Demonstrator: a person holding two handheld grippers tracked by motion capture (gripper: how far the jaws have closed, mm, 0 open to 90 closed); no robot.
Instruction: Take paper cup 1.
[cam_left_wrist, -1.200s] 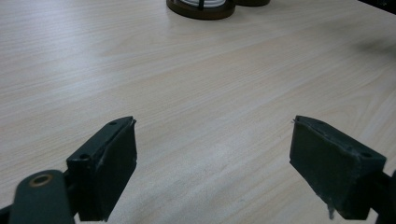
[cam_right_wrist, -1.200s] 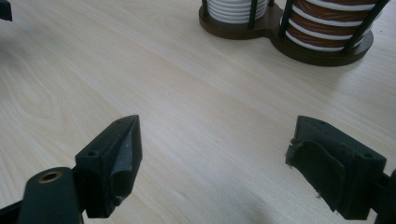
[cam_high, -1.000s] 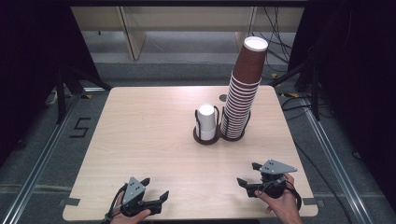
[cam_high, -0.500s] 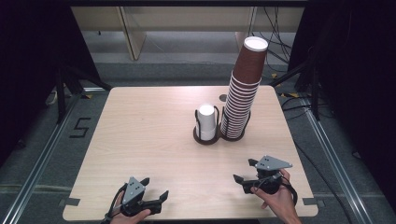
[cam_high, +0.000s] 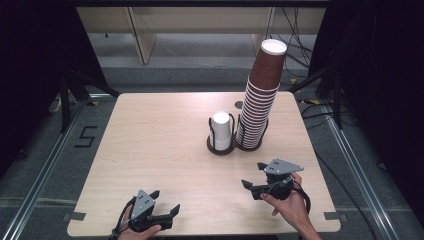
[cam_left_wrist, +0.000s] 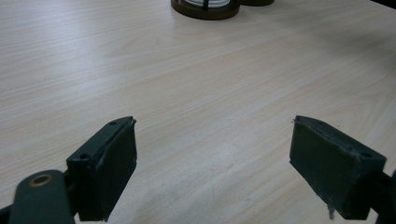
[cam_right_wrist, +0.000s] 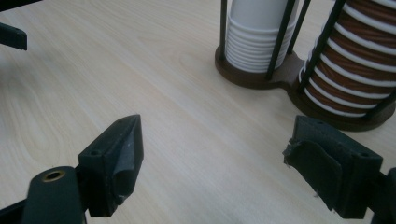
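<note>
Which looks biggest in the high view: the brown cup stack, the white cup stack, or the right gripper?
1. Brown cup stack, clearly tallest.
2 and 3. White cup stack and right gripper look about alike; the gripper sits nearer the camera, so I won't rank them.

Even overhead light falls on the pale wood-grain table (cam_high: 150, 150), which reads bright against near-black surroundings at both sides of the high view. The rim of the tall stack of brown paper cups (cam_high: 260, 100) and the short stack of white paper cups (cam_high: 221, 129) are overexposed, losing surface detail. Shadows on the tabletop are soft and short. In both gripper views the near black jaws appear slightly soft, and faint grey shadows lie on the wood at the right edge.
</note>
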